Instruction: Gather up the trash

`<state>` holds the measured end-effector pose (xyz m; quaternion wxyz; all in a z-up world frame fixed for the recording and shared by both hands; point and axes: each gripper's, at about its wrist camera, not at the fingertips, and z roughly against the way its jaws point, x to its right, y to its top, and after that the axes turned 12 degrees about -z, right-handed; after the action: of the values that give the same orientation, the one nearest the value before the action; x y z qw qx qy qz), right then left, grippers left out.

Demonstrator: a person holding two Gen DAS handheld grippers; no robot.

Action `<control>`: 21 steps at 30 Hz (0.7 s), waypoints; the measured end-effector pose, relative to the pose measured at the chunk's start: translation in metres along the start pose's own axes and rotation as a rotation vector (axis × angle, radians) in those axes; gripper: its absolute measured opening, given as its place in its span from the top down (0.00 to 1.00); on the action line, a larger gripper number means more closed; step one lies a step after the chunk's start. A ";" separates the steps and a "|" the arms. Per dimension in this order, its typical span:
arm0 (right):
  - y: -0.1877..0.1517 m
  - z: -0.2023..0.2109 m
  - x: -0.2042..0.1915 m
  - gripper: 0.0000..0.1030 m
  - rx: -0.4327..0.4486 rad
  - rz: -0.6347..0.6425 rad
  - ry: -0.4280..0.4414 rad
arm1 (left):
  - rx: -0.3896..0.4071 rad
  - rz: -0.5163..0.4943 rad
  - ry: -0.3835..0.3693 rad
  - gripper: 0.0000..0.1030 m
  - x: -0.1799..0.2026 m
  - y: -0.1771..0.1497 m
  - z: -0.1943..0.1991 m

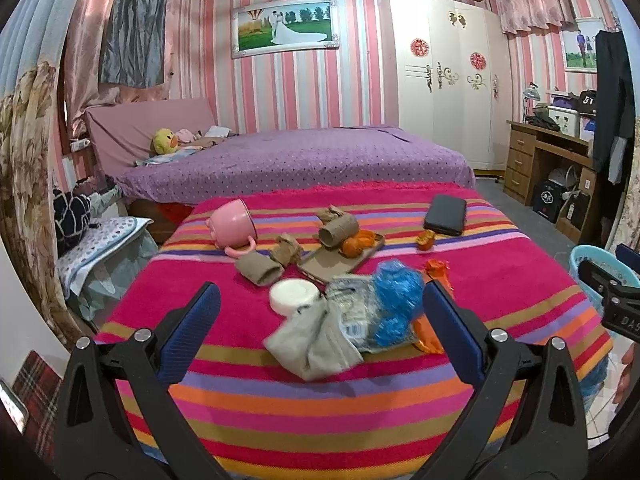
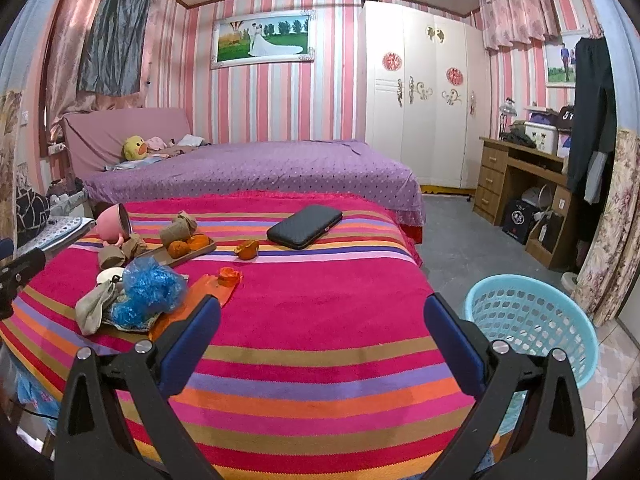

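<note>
Trash heap point(image 1: 360, 312) at centre frame on the striped table point(image 1: 320, 400), between the spread, empty left tongs point(image 1: 320, 308); right tongs point(image 2: 322, 316) likewise released, blue basket point(image 2: 532, 320) lower right.

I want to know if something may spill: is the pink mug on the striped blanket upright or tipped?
Tipped. The pink mug lies on its side on the striped blanket, handle down, its mouth facing sideways.

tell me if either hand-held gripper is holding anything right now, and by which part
Nothing is held. The left hand-held gripper is open above the blue plastic bag pile, and the right hand-held gripper is open over bare striped blanket.
</note>
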<state>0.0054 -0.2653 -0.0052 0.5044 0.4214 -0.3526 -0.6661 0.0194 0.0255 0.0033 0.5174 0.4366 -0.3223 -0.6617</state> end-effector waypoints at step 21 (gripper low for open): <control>0.012 -0.054 0.001 0.04 -0.028 0.071 -0.059 | -0.229 0.044 -0.038 0.06 -0.038 -0.045 -0.099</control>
<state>0.0596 -0.2714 -0.0161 0.5230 0.3815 -0.3727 -0.6648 0.0950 0.0761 -0.0677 0.5722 0.3546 -0.2639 -0.6908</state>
